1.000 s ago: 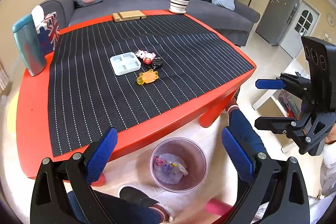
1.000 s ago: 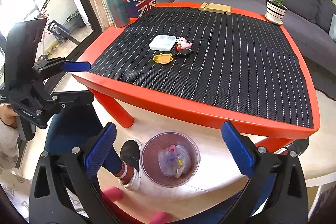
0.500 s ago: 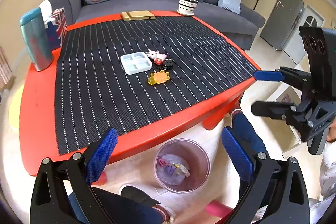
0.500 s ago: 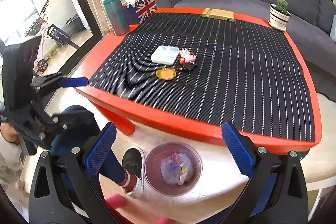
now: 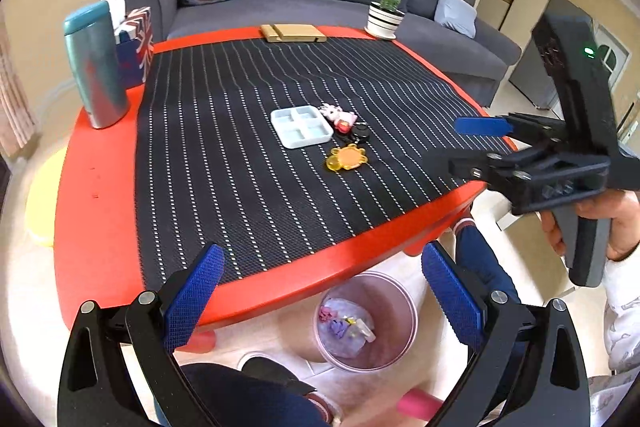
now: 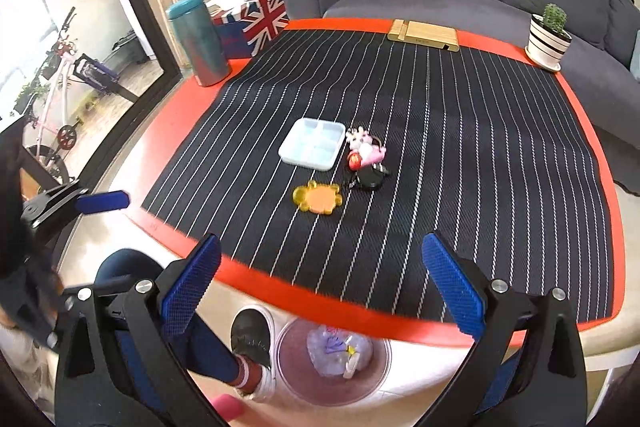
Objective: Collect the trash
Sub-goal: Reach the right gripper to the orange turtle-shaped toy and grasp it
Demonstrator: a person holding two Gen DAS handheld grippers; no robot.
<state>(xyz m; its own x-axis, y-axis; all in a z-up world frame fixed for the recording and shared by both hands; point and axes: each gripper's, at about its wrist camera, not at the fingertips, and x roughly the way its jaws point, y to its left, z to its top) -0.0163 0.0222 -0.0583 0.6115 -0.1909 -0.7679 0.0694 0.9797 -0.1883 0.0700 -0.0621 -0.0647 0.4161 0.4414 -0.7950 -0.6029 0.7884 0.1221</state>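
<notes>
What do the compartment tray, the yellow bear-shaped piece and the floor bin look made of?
Compartment tray: likely moulded plastic, pale blue, matte, with soft rounded dividers.
Bear-shaped piece: probably translucent plastic or resin, glossy; light glows through its yellow edges.
Bin: thin see-through plastic, pinkish tint; the floor shows through its wall. Crumpled wrappers lie inside.

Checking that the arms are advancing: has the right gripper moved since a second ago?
Yes. In the left wrist view the right gripper has swung from beyond the red table's corner to over its striped mat.
</notes>
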